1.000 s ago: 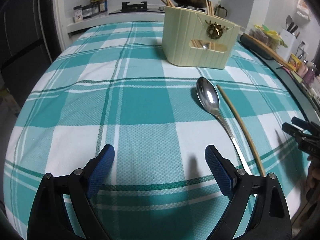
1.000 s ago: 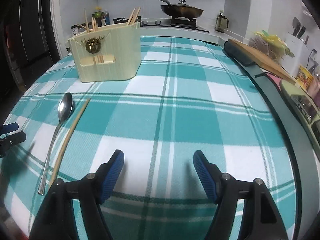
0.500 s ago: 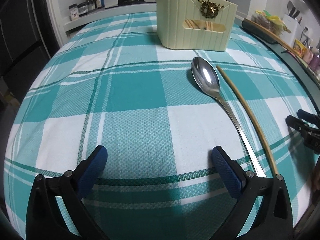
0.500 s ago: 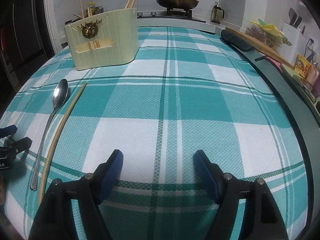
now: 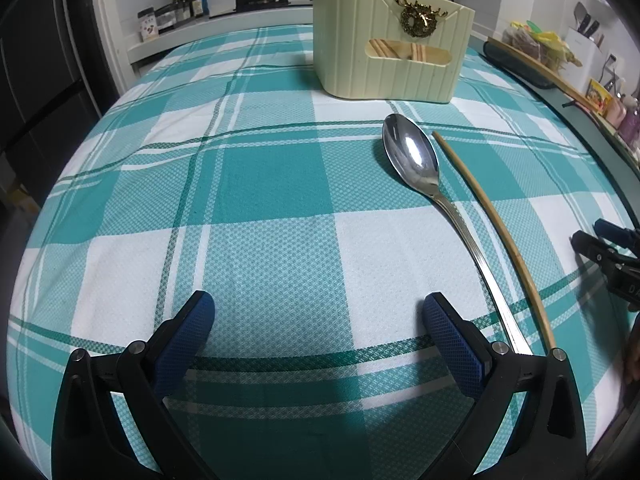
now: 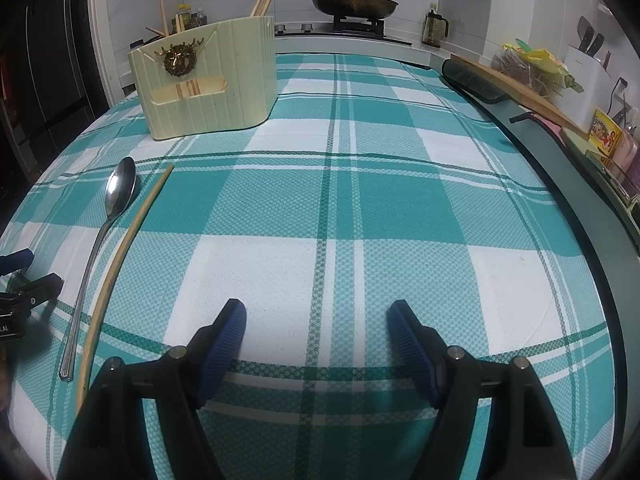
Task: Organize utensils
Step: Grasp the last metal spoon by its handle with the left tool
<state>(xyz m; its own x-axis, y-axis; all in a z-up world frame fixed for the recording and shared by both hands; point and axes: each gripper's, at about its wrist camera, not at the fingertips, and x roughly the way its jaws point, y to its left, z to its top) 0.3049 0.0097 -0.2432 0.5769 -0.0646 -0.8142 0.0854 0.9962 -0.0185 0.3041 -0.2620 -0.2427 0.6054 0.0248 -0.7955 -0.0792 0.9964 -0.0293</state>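
A steel spoon (image 5: 416,164) and a single wooden chopstick (image 5: 492,224) lie side by side on the teal plaid tablecloth (image 5: 260,184). A cream utensil holder (image 5: 388,52) with chopsticks in it stands behind them. My left gripper (image 5: 318,332) is open and empty, just left of the spoon's handle. My right gripper (image 6: 316,340) is open and empty, right of the chopstick (image 6: 124,248) and spoon (image 6: 116,196). The holder also shows in the right wrist view (image 6: 208,88). Each gripper appears at the edge of the other's view.
A stove with a lidded pan (image 6: 354,2) is at the back. Spice jars (image 5: 172,12) stand back left. A cutting board (image 6: 516,80), bags and a knife block (image 6: 588,56) line the counter on the right.
Both grippers have moved lower and closer to the table, the left one forward toward the spoon and holder. Both stay open. The spoon and chopstick have not moved.
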